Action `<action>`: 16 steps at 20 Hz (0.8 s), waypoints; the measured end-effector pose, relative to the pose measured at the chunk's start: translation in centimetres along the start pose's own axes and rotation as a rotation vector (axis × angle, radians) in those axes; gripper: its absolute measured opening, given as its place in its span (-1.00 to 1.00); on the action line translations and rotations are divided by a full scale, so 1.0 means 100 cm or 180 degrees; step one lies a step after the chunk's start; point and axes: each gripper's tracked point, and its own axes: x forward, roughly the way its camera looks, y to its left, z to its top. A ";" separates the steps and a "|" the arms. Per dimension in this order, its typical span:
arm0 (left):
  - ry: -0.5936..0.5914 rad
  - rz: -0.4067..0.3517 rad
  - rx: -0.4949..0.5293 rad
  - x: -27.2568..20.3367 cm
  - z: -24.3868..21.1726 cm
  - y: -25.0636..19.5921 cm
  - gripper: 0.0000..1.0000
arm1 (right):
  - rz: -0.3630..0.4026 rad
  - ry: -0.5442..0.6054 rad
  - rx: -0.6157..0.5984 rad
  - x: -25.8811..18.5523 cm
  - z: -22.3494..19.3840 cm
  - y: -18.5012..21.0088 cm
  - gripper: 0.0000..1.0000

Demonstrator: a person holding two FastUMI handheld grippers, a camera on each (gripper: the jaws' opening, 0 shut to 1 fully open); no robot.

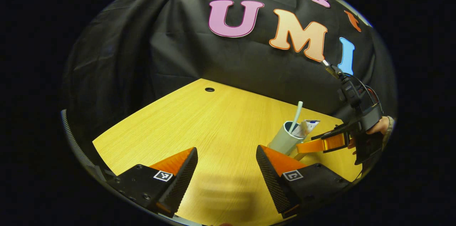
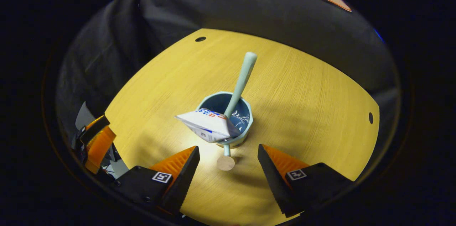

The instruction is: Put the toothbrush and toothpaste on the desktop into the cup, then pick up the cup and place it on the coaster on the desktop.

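Observation:
A pale blue cup stands upright on the wooden desk. A light green toothbrush leans out of it, and a white toothpaste tube sticks over its near rim. A small round tan disc, seemingly the coaster, lies on the desk just in front of the cup. My right gripper is open, its tips just short of the cup. In the left gripper view, the cup is at the right with the toothbrush and toothpaste inside, the right gripper beside it. My left gripper is open over bare desk.
A hand holds the right gripper at the desk's right edge. The left gripper shows at the far left of the right gripper view. Cable holes sit near the desk's edges. Black cloth hangs behind the desk.

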 end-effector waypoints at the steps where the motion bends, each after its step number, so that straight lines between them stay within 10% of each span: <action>1: 0.0009 -0.0036 0.0019 0.001 0.000 -0.004 0.90 | -0.0038 -0.0088 0.0040 -0.007 0.000 -0.006 0.99; 16: 0.0417 -0.0751 0.0289 0.006 -0.024 -0.078 0.91 | -0.0669 -0.0799 0.1560 -0.110 -0.093 -0.099 0.99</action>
